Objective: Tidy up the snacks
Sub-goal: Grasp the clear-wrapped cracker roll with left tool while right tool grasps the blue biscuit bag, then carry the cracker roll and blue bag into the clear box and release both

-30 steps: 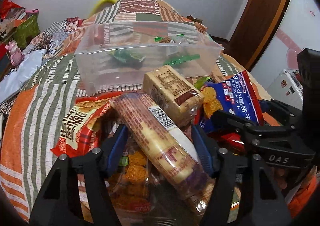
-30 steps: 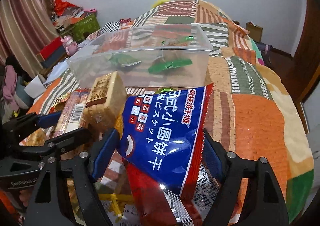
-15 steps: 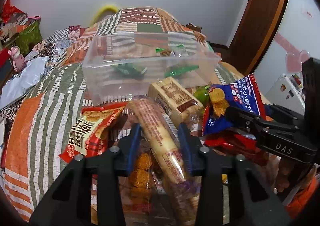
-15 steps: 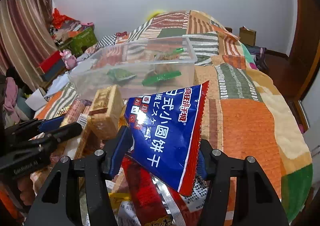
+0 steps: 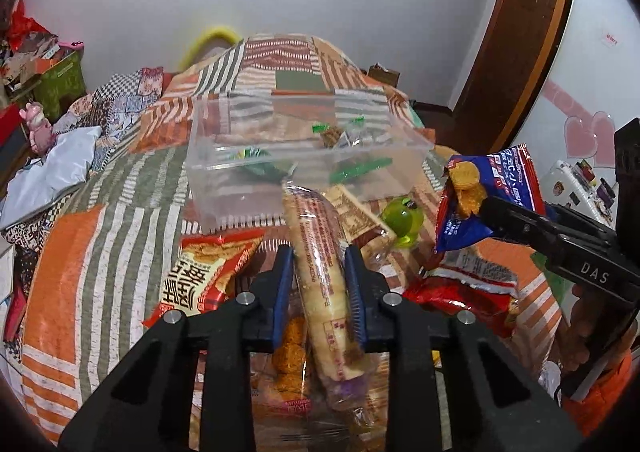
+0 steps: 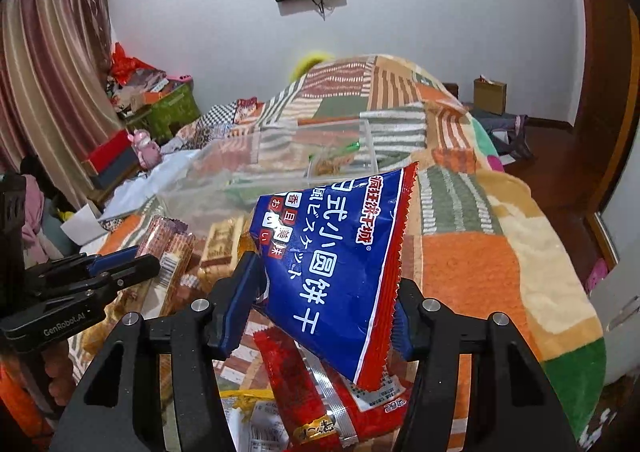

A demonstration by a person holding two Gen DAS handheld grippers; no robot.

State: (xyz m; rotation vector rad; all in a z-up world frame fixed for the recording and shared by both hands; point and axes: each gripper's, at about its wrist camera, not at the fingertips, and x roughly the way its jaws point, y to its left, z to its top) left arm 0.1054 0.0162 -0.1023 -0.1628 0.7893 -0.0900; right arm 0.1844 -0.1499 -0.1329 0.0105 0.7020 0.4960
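My left gripper [image 5: 319, 276] is shut on a long clear-wrapped biscuit roll [image 5: 316, 220], held a little above the snack pile with its far end toward the clear plastic bin [image 5: 224, 180]. My right gripper [image 6: 324, 292] is shut on a blue and red biscuit bag [image 6: 332, 244], also raised off the pile. In the left wrist view the same blue bag [image 5: 504, 180] hangs at the right in the right gripper [image 5: 492, 212]. The bin [image 6: 280, 156] stands on the patchwork blanket behind the pile and holds a few small green-wrapped snacks.
A red-orange snack bag [image 5: 204, 272], a tan cracker pack [image 5: 356, 212], a green apple-shaped thing [image 5: 402, 218] and red packets [image 6: 296, 380] lie under the grippers. The bed's edge [image 6: 560, 292] drops off at the right. Boxes and clutter [image 6: 168, 108] stand at the left.
Both grippers have shut, the left on the biscuit roll and the right on the blue bag. Both have risen, lifting their packs off the pile.
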